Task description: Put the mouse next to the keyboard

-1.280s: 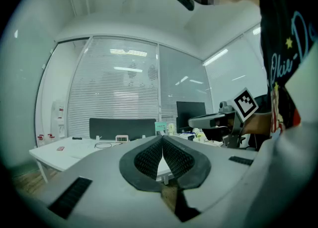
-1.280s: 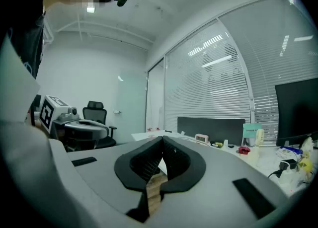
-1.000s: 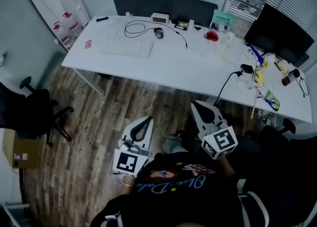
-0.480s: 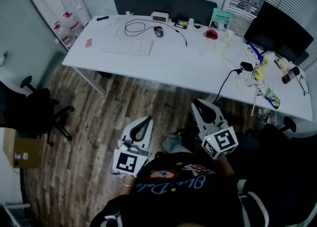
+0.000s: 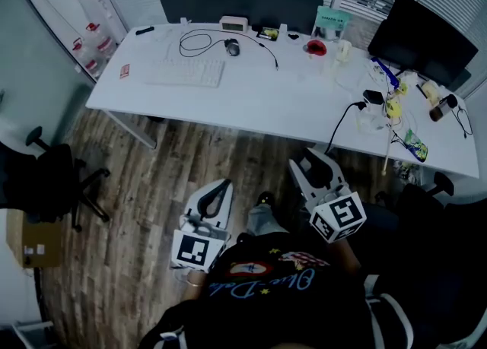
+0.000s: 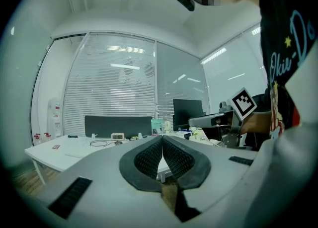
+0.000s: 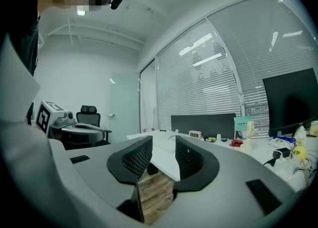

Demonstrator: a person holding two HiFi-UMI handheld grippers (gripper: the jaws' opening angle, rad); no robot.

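Down low, close to the person's body, both grippers are held out in front and point about level toward the white desk (image 5: 266, 100). On the left, the left gripper (image 5: 221, 191) (image 6: 162, 142) has its jaws pressed together at the tips, and nothing is between them. On the right, the right gripper (image 5: 310, 169) (image 7: 164, 148) sits a bit nearer the desk. Its jaws have just been opening and now stand apart. Nothing is between them; only the wooden floor (image 5: 152, 188) and the desk edge show through the gap. The mouse (image 5: 232, 47) lies on the back part of the desk, well apart from both grippers. It sits at the end of a looped black cable (image 5: 194, 39). It is behind the white keyboard (image 5: 186, 73), near its right end, and not touching it.
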